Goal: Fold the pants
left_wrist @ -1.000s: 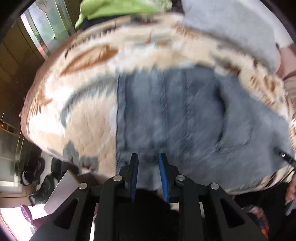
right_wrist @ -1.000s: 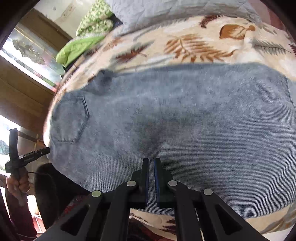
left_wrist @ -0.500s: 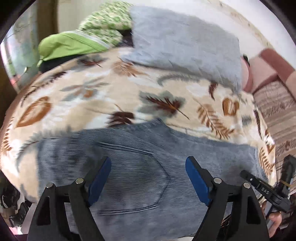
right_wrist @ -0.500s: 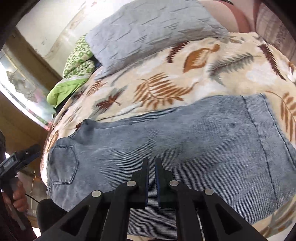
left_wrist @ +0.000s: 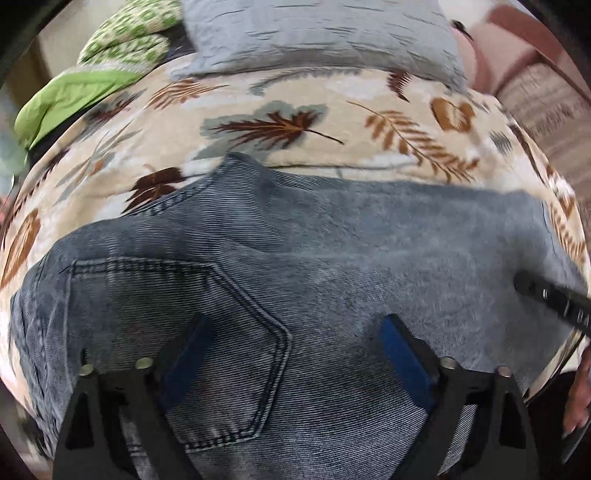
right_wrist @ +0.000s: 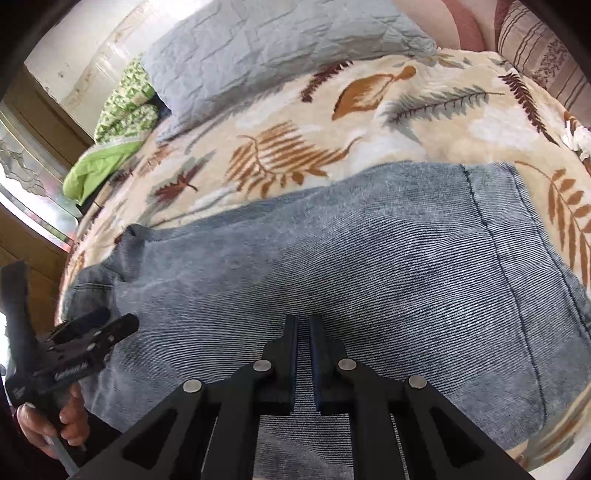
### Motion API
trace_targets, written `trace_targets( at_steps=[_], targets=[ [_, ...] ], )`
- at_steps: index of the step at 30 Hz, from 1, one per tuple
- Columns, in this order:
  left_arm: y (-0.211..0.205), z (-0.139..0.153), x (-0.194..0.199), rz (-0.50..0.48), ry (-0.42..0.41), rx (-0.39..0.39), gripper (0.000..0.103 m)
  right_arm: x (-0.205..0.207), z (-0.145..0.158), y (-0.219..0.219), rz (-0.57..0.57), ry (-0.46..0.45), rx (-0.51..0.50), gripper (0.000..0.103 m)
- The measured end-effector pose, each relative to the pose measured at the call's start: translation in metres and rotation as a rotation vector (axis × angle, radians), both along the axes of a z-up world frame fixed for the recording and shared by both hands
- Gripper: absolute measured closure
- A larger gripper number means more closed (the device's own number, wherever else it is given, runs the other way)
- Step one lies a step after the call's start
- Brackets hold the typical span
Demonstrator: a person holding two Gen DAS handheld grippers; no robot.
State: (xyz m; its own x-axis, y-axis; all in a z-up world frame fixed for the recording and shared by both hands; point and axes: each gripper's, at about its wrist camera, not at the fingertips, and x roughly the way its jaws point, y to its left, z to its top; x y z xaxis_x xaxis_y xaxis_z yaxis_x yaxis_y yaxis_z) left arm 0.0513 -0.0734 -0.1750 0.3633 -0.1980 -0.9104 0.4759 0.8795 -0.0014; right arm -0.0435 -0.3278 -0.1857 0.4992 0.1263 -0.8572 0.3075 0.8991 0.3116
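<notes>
The pants [left_wrist: 332, 258] are spread on the bed [left_wrist: 332, 110]; left gripper [left_wrist: 295, 354] fingers have just been opened wide, right gripper [right_wrist: 303, 354] fingers seemingly closed, empty.

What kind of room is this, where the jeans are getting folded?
Most likely a bedroom. The jeans lie on a bed covered by a leaf-patterned blanket, with a grey pillow at its head and green bedding bunched beside it.

pants [left_wrist: 332, 258] spread across blanket [left_wrist: 280, 110] on bed, pillow [left_wrist: 317, 33] behind them, quilt [left_wrist: 122, 48] left of pillow, cushion [right_wrist: 543, 55] at far right
</notes>
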Motion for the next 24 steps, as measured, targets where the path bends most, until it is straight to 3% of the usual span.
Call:
trace_targets(
  at_steps=[6, 10, 13, 15, 17, 20, 21, 22, 23, 24],
  targets=[
    [-0.003, -0.003, -0.001, -0.038, -0.047, 0.002, 0.002, 0.004, -0.003, 0.000, -0.007, 0.000, 0.000, 0.095],
    [0.000, 0.002, 0.001, -0.047, -0.063, -0.075, 0.002, -0.004, 0.007, -0.010, -0.036, -0.019, 0.031, 0.095],
    [0.008, 0.018, 0.000, -0.059, -0.071, -0.223, 0.002, -0.033, 0.033, -0.032, -0.131, -0.157, 0.069, 0.095],
    [0.010, 0.031, -0.005, -0.076, -0.127, -0.269, 0.002, -0.058, 0.051, -0.051, -0.213, -0.264, 0.094, 0.095],
    [0.009, 0.037, -0.010, -0.092, -0.155, -0.282, 0.002, -0.079, 0.063, -0.066, -0.286, -0.314, 0.089, 0.094],
    [0.006, 0.039, -0.012, -0.105, -0.128, -0.300, 0.002, -0.101, 0.066, -0.083, -0.355, -0.326, 0.156, 0.082],
    [0.005, 0.038, -0.013, -0.105, -0.111, -0.302, 0.002, -0.109, 0.064, -0.088, -0.383, -0.314, 0.181, 0.065],
    [0.005, 0.037, -0.014, -0.105, -0.097, -0.304, 0.002, -0.116, 0.061, -0.091, -0.417, -0.304, 0.198, 0.039],
    [0.004, 0.037, -0.016, -0.107, -0.090, -0.304, 0.002, -0.120, 0.060, -0.093, -0.444, -0.305, 0.210, 0.030],
    [0.004, 0.036, -0.018, -0.113, -0.090, -0.303, 0.002, -0.126, 0.057, -0.094, -0.464, -0.305, 0.228, 0.028]
  ],
)
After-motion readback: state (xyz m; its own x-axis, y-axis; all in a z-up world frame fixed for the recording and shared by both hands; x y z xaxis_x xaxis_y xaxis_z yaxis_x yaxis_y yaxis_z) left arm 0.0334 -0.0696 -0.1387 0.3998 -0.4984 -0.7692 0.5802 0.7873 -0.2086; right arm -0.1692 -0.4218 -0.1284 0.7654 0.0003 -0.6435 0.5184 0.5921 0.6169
